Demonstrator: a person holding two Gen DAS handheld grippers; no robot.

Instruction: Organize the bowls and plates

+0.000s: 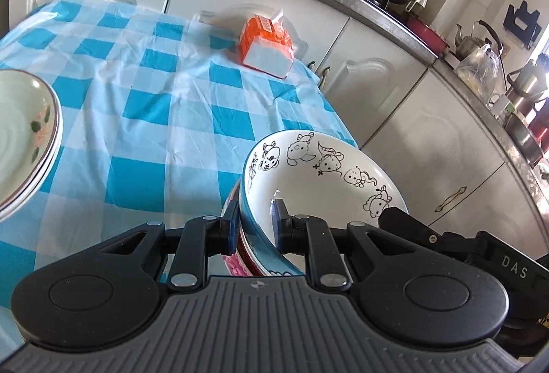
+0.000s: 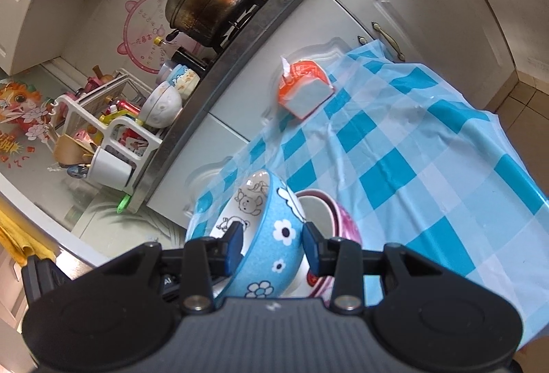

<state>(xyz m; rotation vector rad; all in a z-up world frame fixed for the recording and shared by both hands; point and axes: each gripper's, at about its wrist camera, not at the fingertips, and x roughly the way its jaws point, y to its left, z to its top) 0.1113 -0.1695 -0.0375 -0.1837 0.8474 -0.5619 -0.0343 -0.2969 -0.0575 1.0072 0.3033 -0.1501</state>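
Observation:
A blue bowl (image 1: pixel 319 181) with cartoon drawings inside sits tilted in a pink-rimmed bowl (image 2: pixel 343 218) at the table's near edge. My left gripper (image 1: pixel 255 218) has one pad outside and one inside the blue bowl's wall, closed on it. In the right wrist view the same blue flowered bowl (image 2: pixel 271 235) stands between the pads of my right gripper (image 2: pixel 271 244); the left pad is inside the rim, the right pad stands off its outer wall. A stack of green flowered plates (image 1: pixel 24 139) sits at the left.
An orange tissue pack (image 1: pixel 266 45) lies at the far side of the blue checked tablecloth (image 1: pixel 154 105). White cabinets (image 1: pixel 429 132) and a counter with pots, kettle and a dish rack (image 2: pixel 113 132) stand behind the table.

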